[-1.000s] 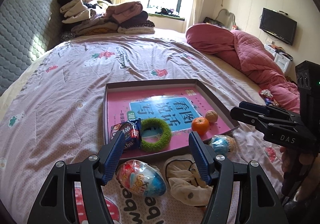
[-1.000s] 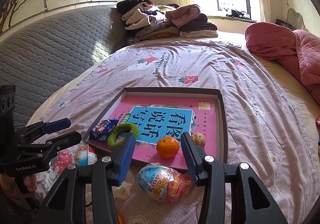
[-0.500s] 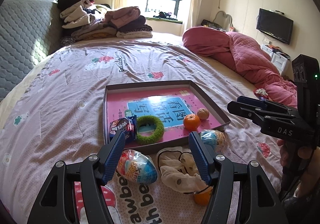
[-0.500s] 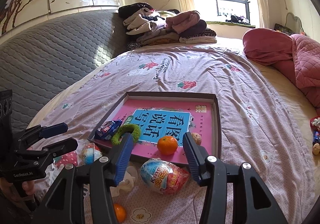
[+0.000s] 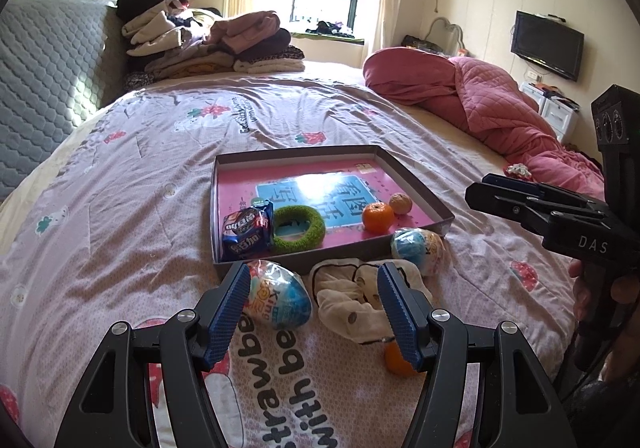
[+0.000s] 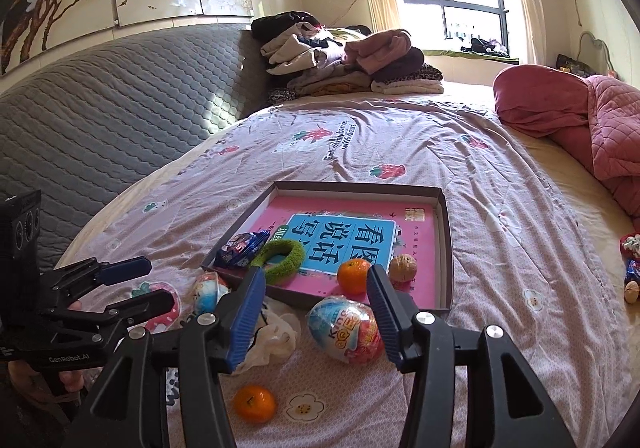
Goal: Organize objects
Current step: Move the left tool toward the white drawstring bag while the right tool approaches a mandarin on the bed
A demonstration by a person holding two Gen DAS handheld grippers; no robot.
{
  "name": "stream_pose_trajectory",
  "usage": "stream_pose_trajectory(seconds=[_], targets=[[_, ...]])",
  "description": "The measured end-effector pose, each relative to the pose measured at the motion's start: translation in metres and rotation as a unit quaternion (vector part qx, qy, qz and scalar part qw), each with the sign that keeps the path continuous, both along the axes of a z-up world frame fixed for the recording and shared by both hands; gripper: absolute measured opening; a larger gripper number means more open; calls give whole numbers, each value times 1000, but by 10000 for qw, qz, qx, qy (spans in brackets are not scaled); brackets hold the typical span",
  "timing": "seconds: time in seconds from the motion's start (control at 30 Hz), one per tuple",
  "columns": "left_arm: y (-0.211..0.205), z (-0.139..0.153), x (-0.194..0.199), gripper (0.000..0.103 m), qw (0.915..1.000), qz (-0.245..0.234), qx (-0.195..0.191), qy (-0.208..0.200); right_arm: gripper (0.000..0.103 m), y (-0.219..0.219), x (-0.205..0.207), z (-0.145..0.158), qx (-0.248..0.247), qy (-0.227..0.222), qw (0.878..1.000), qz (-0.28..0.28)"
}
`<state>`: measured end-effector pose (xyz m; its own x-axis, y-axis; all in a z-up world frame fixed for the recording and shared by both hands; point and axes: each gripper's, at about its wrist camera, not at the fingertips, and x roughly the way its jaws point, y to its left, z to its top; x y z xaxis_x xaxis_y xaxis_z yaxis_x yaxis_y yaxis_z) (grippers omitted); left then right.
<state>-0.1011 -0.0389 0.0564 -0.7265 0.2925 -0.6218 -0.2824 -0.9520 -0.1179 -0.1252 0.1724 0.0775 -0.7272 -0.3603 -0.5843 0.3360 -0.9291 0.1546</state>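
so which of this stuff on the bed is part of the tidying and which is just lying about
Part of the job:
- box tray
- snack packet, green ring, tangerine, walnut in it
- two toy eggs
- cream socks
- loose tangerine

Lying about:
- folded clothes
- pink quilt
- TV

the shallow tray point(image 5: 416, 187) looks like matt grey cardboard, with a glossy pink book cover point(image 5: 320, 183) inside. the surprise egg point(image 5: 278, 296) wears shiny crinkled foil. the green ring point(image 5: 299, 226) is fuzzy cloth. the bedsheet point(image 5: 120, 207) is soft, wrinkled cotton. ribbed blue rubber covers the gripper pads point(image 5: 228, 312).
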Motion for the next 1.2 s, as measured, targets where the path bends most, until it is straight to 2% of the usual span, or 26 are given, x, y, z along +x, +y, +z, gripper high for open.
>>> stream_pose_trajectory(seconds=[0.7, 1.2], targets=[[4, -6, 40, 68, 9997, 55, -138, -178, 53, -9, 50, -13, 151, -103, 9994, 306], [14, -2, 55, 68, 9997, -52, -196, -152, 53, -16, 73, -35, 345, -330, 9978, 453]])
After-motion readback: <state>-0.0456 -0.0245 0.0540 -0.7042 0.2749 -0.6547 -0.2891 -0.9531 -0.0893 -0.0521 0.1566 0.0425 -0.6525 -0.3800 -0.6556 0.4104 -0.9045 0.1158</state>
